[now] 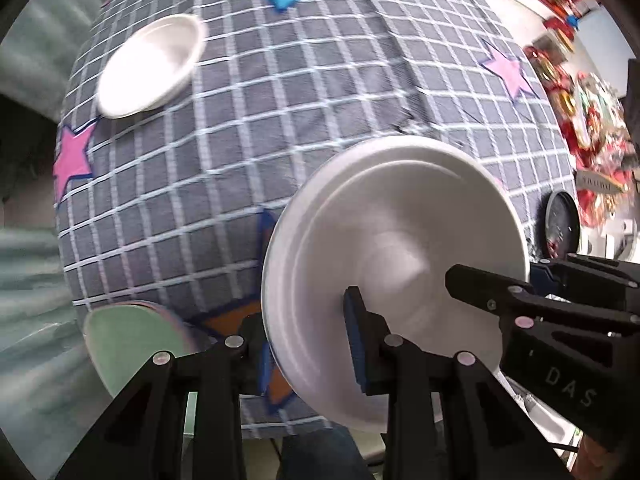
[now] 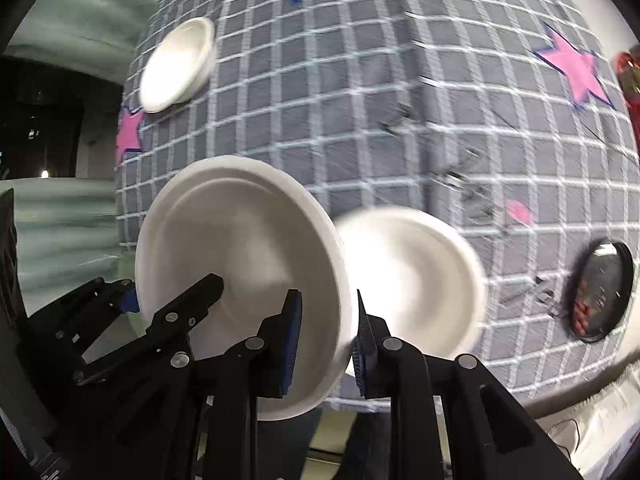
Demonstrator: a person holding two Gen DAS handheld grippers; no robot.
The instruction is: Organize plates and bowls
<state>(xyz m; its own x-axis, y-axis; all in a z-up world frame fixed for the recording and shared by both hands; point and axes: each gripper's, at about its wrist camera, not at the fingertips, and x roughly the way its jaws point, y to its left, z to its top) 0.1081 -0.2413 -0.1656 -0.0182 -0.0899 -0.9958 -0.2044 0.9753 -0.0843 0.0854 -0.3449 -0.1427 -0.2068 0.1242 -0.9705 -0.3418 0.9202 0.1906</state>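
The checked bench (image 1: 304, 128) carried white bowls. Both tools, left tool (image 1: 304, 344) and right tool (image 2: 326, 336), pinched one stiff, light bowl (image 2: 240, 248) by its rim.

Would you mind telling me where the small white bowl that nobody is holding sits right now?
The small white bowl lies at the far left of the checked tablecloth, just beyond a pink star; the right wrist view shows it upper left too.
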